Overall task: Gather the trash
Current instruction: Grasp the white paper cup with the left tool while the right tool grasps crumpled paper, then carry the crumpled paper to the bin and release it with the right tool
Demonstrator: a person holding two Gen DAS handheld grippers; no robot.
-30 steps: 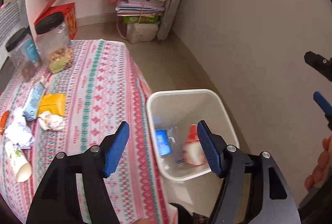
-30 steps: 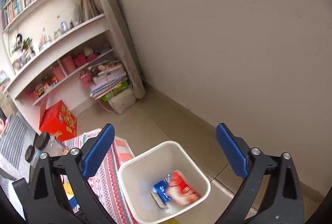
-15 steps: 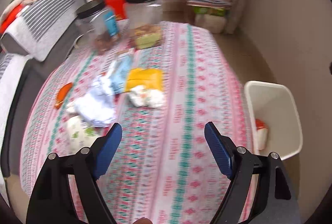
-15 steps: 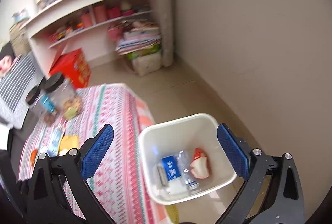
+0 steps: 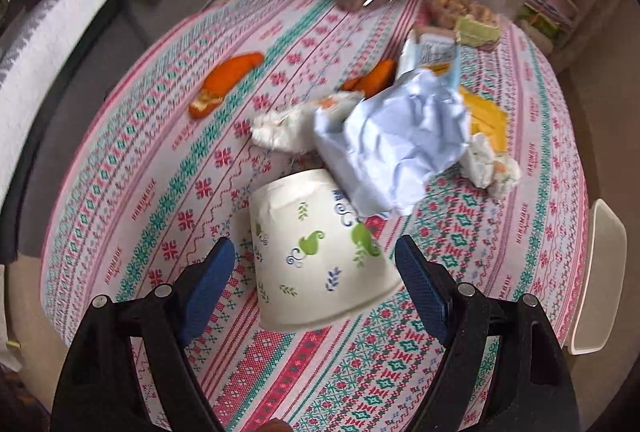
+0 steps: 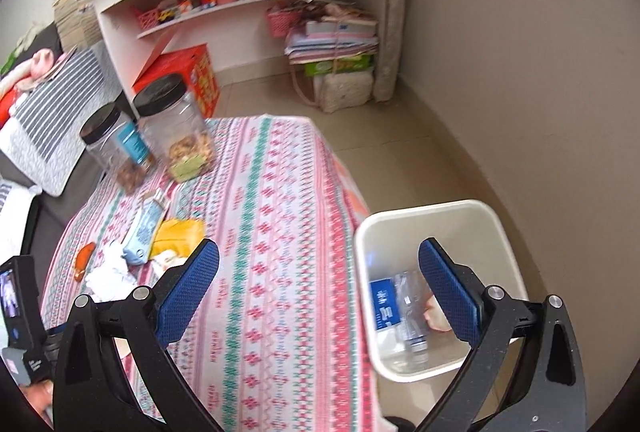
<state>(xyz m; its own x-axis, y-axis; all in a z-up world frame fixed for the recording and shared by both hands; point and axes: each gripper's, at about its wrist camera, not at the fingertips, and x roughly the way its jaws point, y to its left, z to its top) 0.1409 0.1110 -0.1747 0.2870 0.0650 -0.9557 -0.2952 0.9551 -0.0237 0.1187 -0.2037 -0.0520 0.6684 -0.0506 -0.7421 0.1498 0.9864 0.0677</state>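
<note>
Looking through your left wrist view, you see your left gripper (image 5: 310, 274) spread wide around a paper cup (image 5: 318, 252) lying on its side at lower centre, blue pads not touching it, with crumpled paper (image 5: 394, 142) just above and an orange peel (image 5: 224, 82) at upper left. Only your right wrist view looks into the bin (image 6: 442, 228) at lower right, where a plastic bottle (image 6: 412, 316) lies, your right gripper (image 6: 318, 292) wide and holding nothing above the tablecloth (image 6: 272, 232).

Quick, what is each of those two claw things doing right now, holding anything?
Left gripper: open, holding nothing, jaws either side of the paper cup.
Right gripper: open, holding nothing.
</note>
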